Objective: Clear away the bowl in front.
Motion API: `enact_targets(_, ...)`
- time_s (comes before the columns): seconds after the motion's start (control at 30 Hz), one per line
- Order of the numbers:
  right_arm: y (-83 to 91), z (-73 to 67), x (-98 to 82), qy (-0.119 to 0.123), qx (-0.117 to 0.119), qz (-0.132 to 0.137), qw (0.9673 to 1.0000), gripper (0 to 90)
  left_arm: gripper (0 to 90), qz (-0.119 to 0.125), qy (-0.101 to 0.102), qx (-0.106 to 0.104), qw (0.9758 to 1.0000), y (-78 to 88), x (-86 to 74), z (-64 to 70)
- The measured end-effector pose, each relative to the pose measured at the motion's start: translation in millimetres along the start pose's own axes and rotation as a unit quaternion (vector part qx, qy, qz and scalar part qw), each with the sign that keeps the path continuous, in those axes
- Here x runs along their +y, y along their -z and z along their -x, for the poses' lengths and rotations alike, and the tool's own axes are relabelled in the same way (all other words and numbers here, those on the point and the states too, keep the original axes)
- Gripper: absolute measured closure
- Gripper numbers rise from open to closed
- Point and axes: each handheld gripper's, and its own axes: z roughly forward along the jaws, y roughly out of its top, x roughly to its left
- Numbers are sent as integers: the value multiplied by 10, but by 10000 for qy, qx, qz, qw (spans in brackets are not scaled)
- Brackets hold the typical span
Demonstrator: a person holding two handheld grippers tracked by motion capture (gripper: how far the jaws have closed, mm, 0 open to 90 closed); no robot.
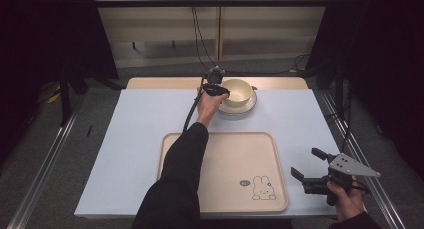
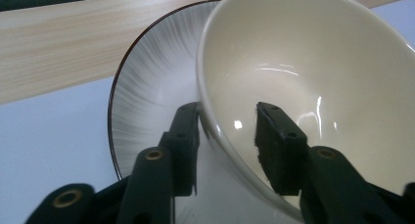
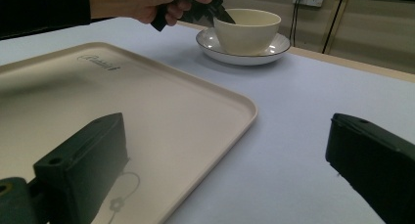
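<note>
Fingers of the left gripper [image 2: 227, 136] straddle the near wall of the bowl [image 2: 313, 77], one black pad [image 2: 183, 145] outside against the wall and the other [image 2: 276, 145] inside the hollow; the outer pad touches the wall, while the inner one seems just off the glaze, so whether the wall is truly pinched cannot be told from the left gripper view. Seen from the high view, the left gripper [image 1: 216, 89] reaches the bowl [image 1: 237, 91] from its left side, the person's left hand [image 1: 207, 105] and dark sleeve stretching up across the table. That bowl is cream, round, with no long axis to speak of; it stands upright with its mouth facing up, seated in the middle of a plate [image 1: 248, 108] with a thin dark rim. Both sit at the far edge of the pale blue mat [image 1: 135, 139], just before the bare wooden strip [image 1: 160, 83] of the table. Nearer the person lies a beige tray [image 1: 220, 169], its long side running left to right, with a small rabbit drawing [image 1: 262, 188] at its near right corner. Beside the tray's right edge, the right gripper [image 1: 306, 165] is held in the right hand [image 1: 347, 201] with its fingers spread wide and nothing between them, pointing left across the mat toward the tray.
</note>
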Motion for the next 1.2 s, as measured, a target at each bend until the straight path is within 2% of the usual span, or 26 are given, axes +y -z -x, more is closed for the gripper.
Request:
enact_targets(0.07, 1, 5, 1, 9, -6, 6, 10000, 15, 673, -96, 95, -31, 9999, -7, 1, -1)
enact_targets(0.13, 2, 7, 1, 12, -15, 11, 10000, 15, 683, -145, 39, -2, 9999, -9, 1, 3)
enact_targets(0.2, 3, 7, 1, 7, -14, 5, 10000, 15, 699, -234, 129, -39, 9996, -27, -3, 6)
enact_targets(0.3, 5, 6, 3, -21, 13, 4, 10000, 15, 723, -206, 177, -34, 9996, -48, -7, 14)
enact_targets(0.33, 6, 7, 3, 0, 18, 7, 10000, 15, 724, -282, 298, -90, 9991, -63, -4, 2)
enact_targets(0.43, 8, 6, 0, 1, 11, 1, 10000, 15, 737, -304, 358, -105, 9988, -63, -4, 0)
enact_targets(0.5, 1, 10, -2, 17, 18, -5, 10000, 15, 784, -319, 383, -52, 9987, -62, -5, -10)
enact_targets(0.57, 3, 9, 2, -2, 31, 6, 10000, 15, 836, -313, 554, -85, 9979, -62, -12, -26)
enact_targets(0.7, 4, 11, 0, 5, -1, 7, 10000, 15, 836, -324, 629, -129, 9974, -52, -17, -45)
enact_targets(0.77, 5, 8, 1, 9, 26, 2, 10000, 15, 837, -291, 772, -195, 9964, -44, -16, -62)
enact_targets(0.83, 7, 9, 1, -3, 6, 7, 10000, 15, 839, -278, 791, -224, 9962, -32, -16, -64)
enact_targets(0.87, 10, 9, 1, 1, -3, 3, 10000, 15, 835, -154, 783, -265, 9965, -14, -20, -79)
enact_targets(0.9, 11, 9, 1, -1, -11, 4, 10000, 15, 832, -181, 744, -195, 9969, -10, -25, -69)
enact_targets(0.93, 9, 14, -1, 30, -19, 12, 10000, 15, 837, -205, 830, -217, 9961, -17, -23, -83)
enact_targets(1.0, 13, 16, -2, 24, 4, 10, 10000, 15, 835, -206, 845, -240, 9959, -2, -22, -105)
enact_targets(1.1, 10, 13, -3, 20, -18, 10, 10000, 15, 835, -209, 838, -153, 9961, 23, -13, -132)
enact_targets(1.13, 8, 14, -3, 24, -26, 17, 10000, 15, 834, -177, 906, -208, 9955, 45, -13, -153)
enact_targets(1.2, 6, 12, -3, -10, -28, 30, 10000, 15, 835, -152, 918, -285, 9952, 72, -5, -172)
